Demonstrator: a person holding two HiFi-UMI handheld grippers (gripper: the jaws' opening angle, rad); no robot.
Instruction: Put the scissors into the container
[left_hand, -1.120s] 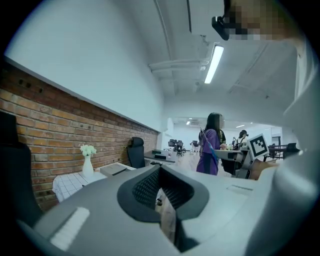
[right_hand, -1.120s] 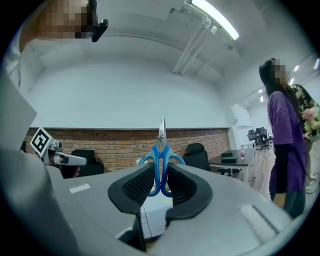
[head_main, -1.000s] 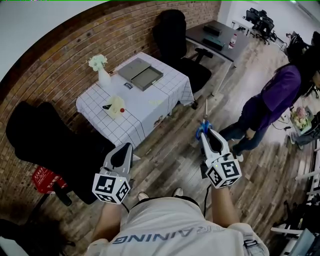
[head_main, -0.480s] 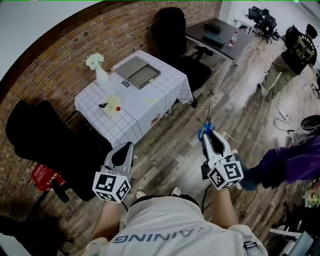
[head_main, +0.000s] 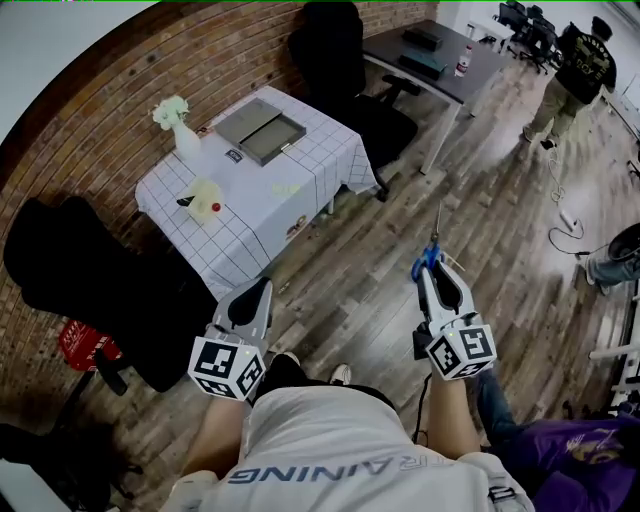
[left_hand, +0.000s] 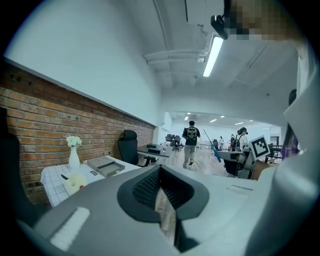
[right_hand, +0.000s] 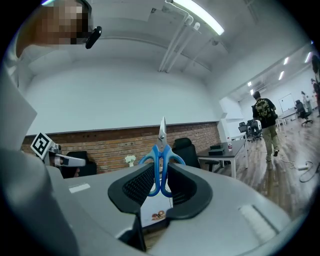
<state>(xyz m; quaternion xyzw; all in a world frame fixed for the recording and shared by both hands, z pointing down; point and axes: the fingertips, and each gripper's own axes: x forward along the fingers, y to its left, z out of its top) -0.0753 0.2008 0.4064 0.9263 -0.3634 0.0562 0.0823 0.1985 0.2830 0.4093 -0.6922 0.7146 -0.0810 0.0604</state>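
Observation:
The scissors (right_hand: 161, 159) have blue handles and short steel blades that point away from me. My right gripper (right_hand: 159, 176) is shut on their handles. In the head view that gripper (head_main: 437, 280) is held over the wooden floor, with the scissors (head_main: 431, 257) sticking out in front. The grey open container (head_main: 260, 129) lies on the white checked table (head_main: 250, 215), far ahead and to the left. My left gripper (head_main: 257, 297) hangs near the table's front corner, shut and holding nothing. The left gripper view also shows the container (left_hand: 106, 165).
On the table stand a white vase with flowers (head_main: 180, 135) and a yellowish object (head_main: 205, 195). Black office chairs (head_main: 345, 70) stand behind and left of the table. A dark desk (head_main: 440, 55) is at the back. One person (head_main: 575, 60) walks far right; a purple sleeve (head_main: 565, 455) is near right.
The table has slid left and up in the head view. The person in purple went from mid right to the lower right corner. Both grippers stay as they were, the scissors still held.

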